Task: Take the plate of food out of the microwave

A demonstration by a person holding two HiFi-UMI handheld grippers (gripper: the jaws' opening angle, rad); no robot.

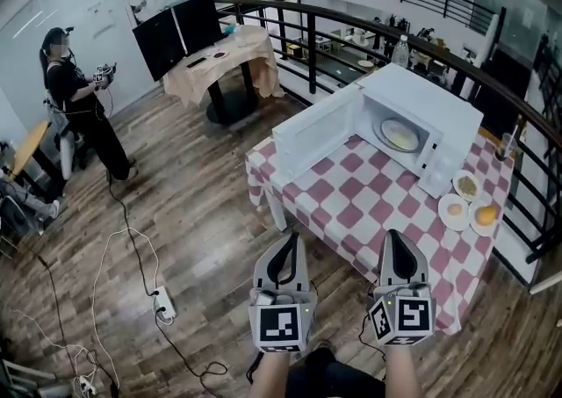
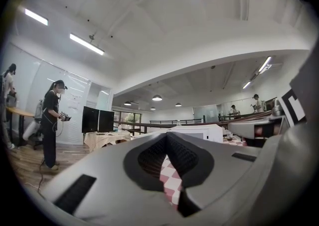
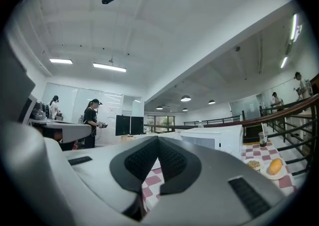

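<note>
A white microwave (image 1: 426,115) stands on a table with a red-and-white checked cloth (image 1: 351,203). Its door (image 1: 316,134) hangs open toward me. Inside rests a plate of pale yellow food (image 1: 399,135). My left gripper (image 1: 288,240) and right gripper (image 1: 392,236) are held side by side over the floor, short of the table's near edge, both pointing level at the microwave. Each is shut with nothing between its jaws. The left gripper (image 2: 166,136) sees the microwave (image 2: 199,132) beyond its tips. Past the right gripper (image 3: 158,140) the microwave (image 3: 219,139) also shows.
To the right of the microwave lie three small plates of food (image 1: 466,185), (image 1: 454,210), (image 1: 486,215). A glass (image 1: 507,146) stands by the black railing (image 1: 316,18). Cables and a power strip (image 1: 163,303) lie on the wooden floor. A person (image 1: 79,102) stands at far left.
</note>
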